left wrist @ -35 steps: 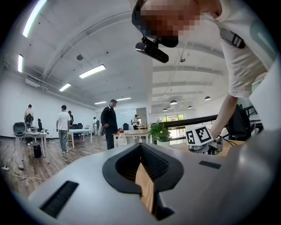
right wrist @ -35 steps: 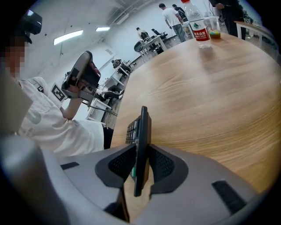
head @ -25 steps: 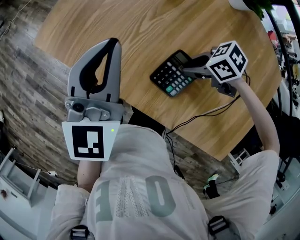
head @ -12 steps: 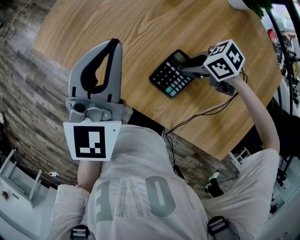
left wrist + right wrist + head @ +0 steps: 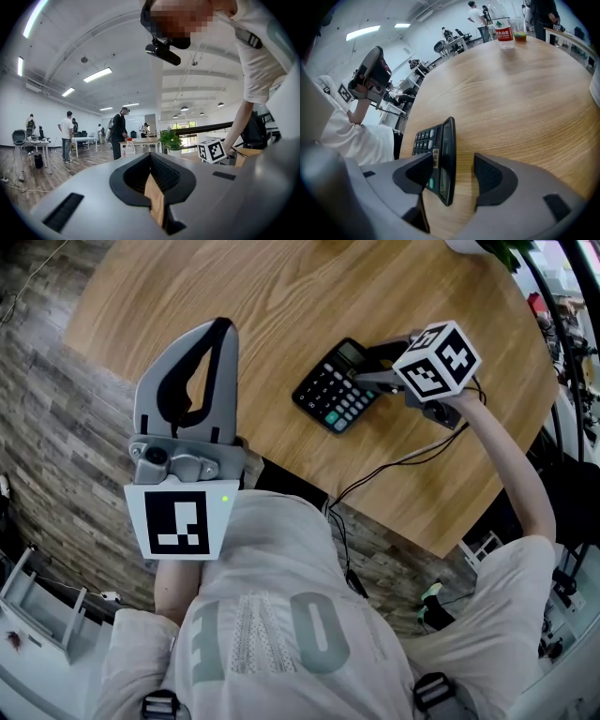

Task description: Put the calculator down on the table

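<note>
Between the jaws of the right gripper (image 5: pixel 453 172) stands the display end of the one calculator (image 5: pixel 440 154) in my views. Those jaws have just been opening and now stand spread. Bare wood shows between the calculator and one pad. The other pad sits close against the key face, and I cannot tell whether it touches. In the head view the calculator lies on the table (image 5: pixel 281 296).

I count two grippers. The left gripper (image 5: pixel 221 329) has its jaws pressed together at the tips, with nothing pinched, and it hangs off the table's edge, over the floor (image 5: pixel 66 427).

Ahead of the right jaws, well beyond the calculator at the far rim, are one clear bottle with a red label (image 5: pixel 503 28) and, just beside it, one plastic cup (image 5: pixel 519 32) with coloured bits inside. Ahead of the left jaws I see one potted plant (image 5: pixel 170 139). One dark cable (image 5: pixel 394 470) runs across the table behind the right jaws.

The table is pale wood grain with a rounded edge; the floor is grey-brown planking. The room is a large white hall with strip lights, white desks and several people standing, too small for a sure count.

In the head view the right gripper covers the calculator's display end.
</note>
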